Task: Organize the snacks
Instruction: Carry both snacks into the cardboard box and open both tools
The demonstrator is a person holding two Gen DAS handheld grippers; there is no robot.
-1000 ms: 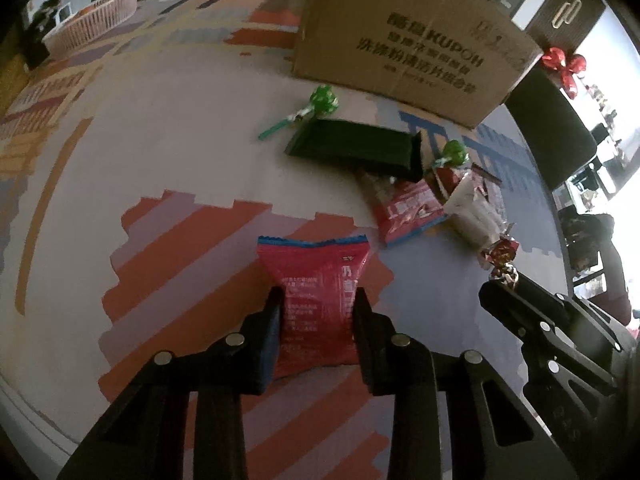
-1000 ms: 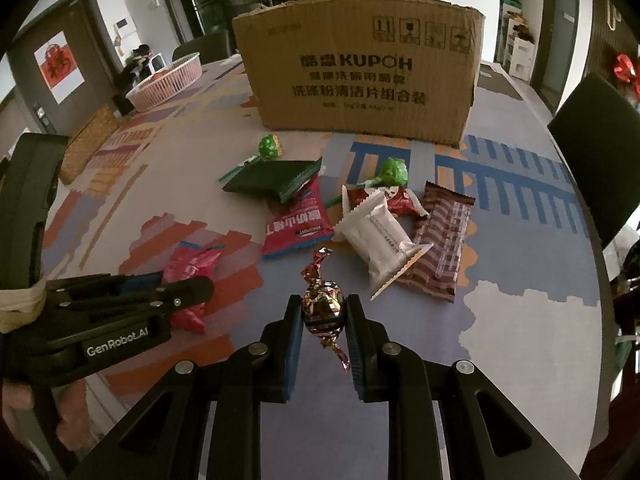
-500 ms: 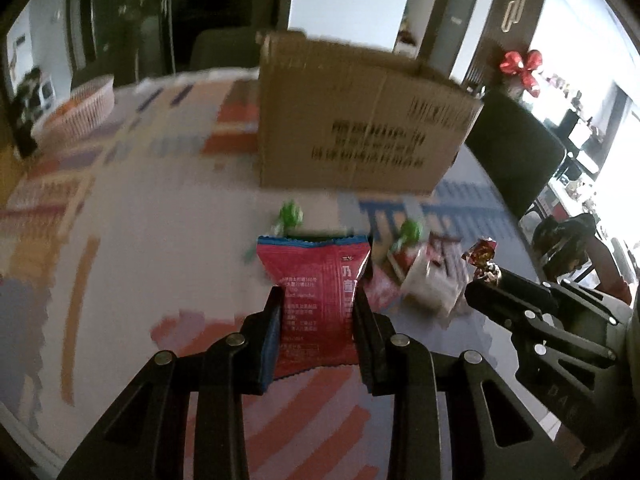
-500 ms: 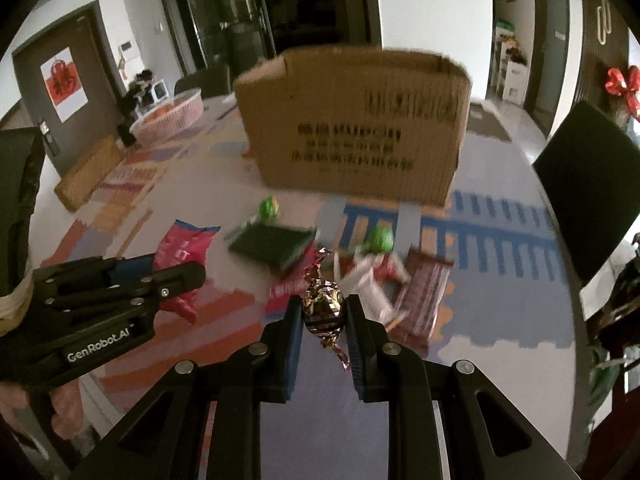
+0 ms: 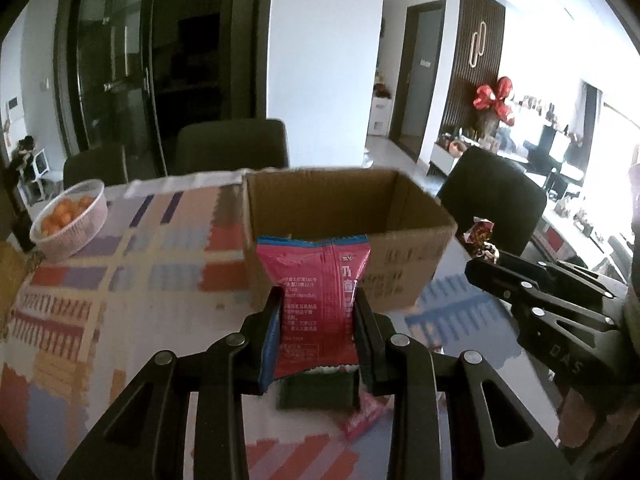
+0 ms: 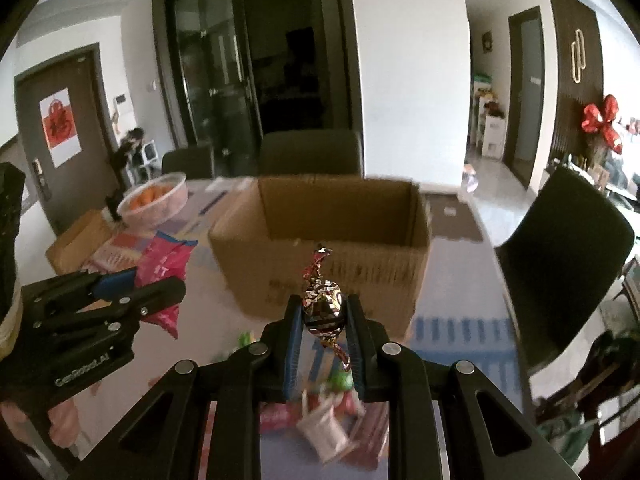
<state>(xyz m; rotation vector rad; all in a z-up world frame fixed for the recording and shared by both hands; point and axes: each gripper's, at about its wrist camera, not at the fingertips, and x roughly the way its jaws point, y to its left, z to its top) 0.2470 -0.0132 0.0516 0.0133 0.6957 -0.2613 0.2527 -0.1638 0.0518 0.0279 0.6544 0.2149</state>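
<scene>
The left claw [image 5: 316, 332] is gripping a red snack packet [image 5: 316, 300]; the right claw [image 6: 322, 328] is pinching a foil-wrapped candy [image 6: 323, 308]. Both are hovering before the open cardboard box [image 5: 340, 204]. Several snacks [image 6: 324, 432] are lying unsorted on the patterned tabletop [image 5: 120, 280], beside a fruit basket [image 5: 68, 220] and dark chairs [image 6: 560, 260].

Patterned table [image 5: 120, 320], cardboard box [image 5: 400, 272], snacks [image 6: 324, 432]

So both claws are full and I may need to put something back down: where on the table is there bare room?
Free: patterned cloth between the pale basket of oranges and the open cardboard box. Crowded: the snack pile before the box.
</scene>
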